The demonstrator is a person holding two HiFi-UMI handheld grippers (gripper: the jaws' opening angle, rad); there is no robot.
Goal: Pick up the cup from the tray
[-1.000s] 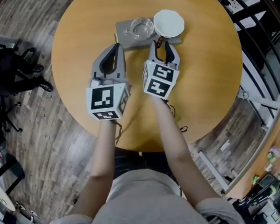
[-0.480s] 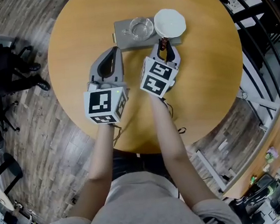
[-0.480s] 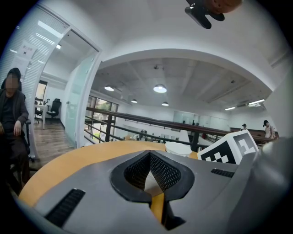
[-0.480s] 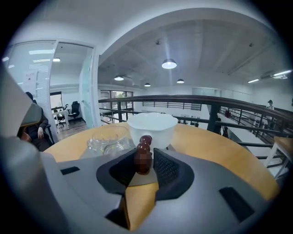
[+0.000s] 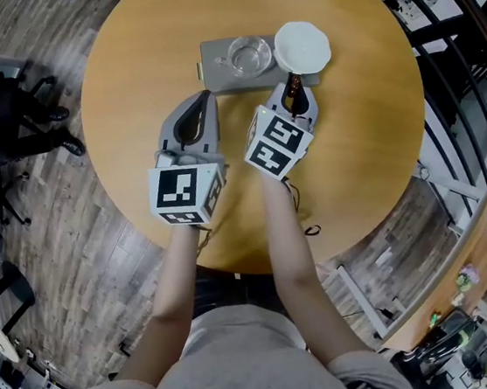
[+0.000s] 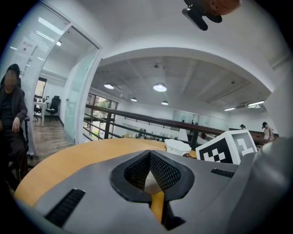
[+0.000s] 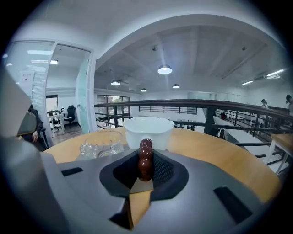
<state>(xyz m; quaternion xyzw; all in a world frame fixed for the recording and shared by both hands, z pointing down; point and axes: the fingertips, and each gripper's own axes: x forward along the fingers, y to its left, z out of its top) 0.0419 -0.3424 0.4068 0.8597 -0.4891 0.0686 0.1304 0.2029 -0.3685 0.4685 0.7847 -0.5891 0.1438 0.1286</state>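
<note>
Likely to tilt on the lift: gripped only by the brown beaded handle [image 7: 145,160] on the near side of the white cup [image 5: 301,47], so liable to swing about that narrow hold and spill or drop. Likely also to slip free if pinched on a rounded bead rather than squarely across it. Apt to knock the glass bowl [image 5: 249,55] just left of it on the grey tray [image 5: 215,68], or to drag the tray across the round wooden table [image 5: 361,148], if raised at a slant instead of straight up. Seated for now at the right end of the tray, toward the far side of the table. Right gripper [image 5: 296,95] reaching in from the near side, aimed away and a little downward, having just been closing and now clamped on that handle. Left gripper [image 5: 207,94] held over bare table just near of the tray's left part, almost level, pressed together on nothing and touching nothing. Both forearms [image 5: 283,228] stretched out side by side from the near edge.
</note>
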